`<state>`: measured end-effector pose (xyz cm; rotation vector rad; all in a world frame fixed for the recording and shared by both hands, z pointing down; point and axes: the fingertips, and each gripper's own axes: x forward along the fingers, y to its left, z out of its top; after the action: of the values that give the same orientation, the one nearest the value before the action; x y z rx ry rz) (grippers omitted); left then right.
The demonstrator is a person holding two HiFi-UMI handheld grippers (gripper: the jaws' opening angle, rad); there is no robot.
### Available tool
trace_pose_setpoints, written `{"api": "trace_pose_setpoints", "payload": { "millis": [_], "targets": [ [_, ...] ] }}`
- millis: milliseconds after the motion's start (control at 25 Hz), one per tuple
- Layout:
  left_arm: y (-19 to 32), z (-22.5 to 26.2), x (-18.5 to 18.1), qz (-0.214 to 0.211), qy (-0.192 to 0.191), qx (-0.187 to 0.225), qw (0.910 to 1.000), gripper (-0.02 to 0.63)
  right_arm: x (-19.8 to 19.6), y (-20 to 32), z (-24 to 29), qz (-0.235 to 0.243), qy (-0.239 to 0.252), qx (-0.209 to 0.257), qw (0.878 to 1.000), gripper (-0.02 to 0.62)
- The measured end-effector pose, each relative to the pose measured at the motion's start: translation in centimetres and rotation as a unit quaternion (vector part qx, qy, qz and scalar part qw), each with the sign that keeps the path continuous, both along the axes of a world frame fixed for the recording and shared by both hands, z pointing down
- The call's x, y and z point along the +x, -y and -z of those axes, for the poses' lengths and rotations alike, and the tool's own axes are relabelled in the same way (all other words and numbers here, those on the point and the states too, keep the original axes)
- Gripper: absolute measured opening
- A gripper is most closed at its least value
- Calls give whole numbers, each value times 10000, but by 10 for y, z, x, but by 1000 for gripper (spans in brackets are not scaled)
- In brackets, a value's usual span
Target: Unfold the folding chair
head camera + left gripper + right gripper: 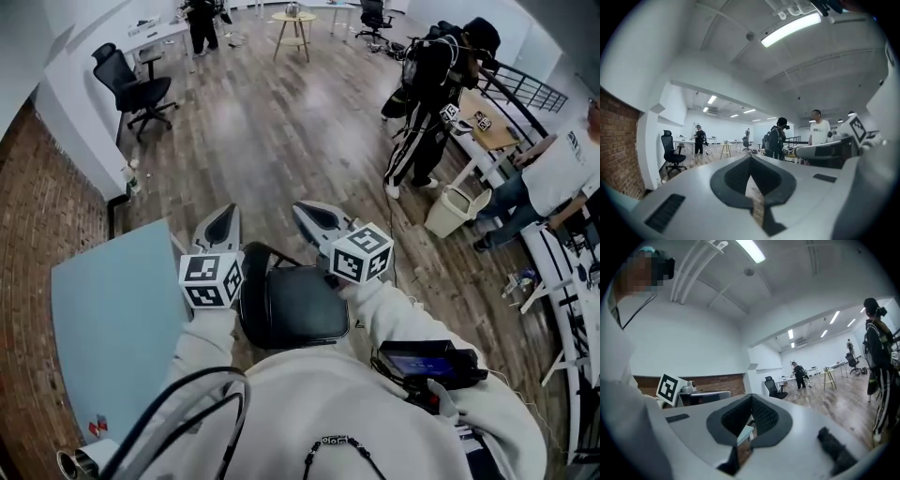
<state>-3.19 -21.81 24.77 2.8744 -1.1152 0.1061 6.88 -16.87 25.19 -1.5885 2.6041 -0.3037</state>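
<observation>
Left gripper: jaws clenched tip to tip, nothing between them. Right gripper: jaws likewise pressed together, empty. In the head view both grippers are held level, side by side, marker cubes toward the person. Black folding chair with padded seat: below and between the two grippers, seat facing up, grasped by neither. Pale blue flat tabletop: left of chair. Wood-plank floor: beyond.
</observation>
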Motion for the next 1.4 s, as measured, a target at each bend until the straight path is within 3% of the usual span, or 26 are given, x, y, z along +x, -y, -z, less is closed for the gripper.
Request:
{"api": "trace_pose_setpoints", "payload": {
  "millis": [160, 320, 640, 1400],
  "targets": [
    [-3, 3, 13, -22, 401, 767, 9962, 3, -21, -1, 15, -127, -168, 221, 9995, 8],
    [-13, 0, 14, -212, 195, 551, 9981, 3, -16, -2, 20, -259, 22, 160, 9995, 8],
    [-31, 16, 18, -376, 29, 554, 9978, 3, -18, -7, 18, -247, 37, -1, 9997, 8],
    [-38, 20, 3, -284, -85, 379, 9988, 3, -24, -13, 20, -141, -119, -21, 9998, 6]
  ]
}}
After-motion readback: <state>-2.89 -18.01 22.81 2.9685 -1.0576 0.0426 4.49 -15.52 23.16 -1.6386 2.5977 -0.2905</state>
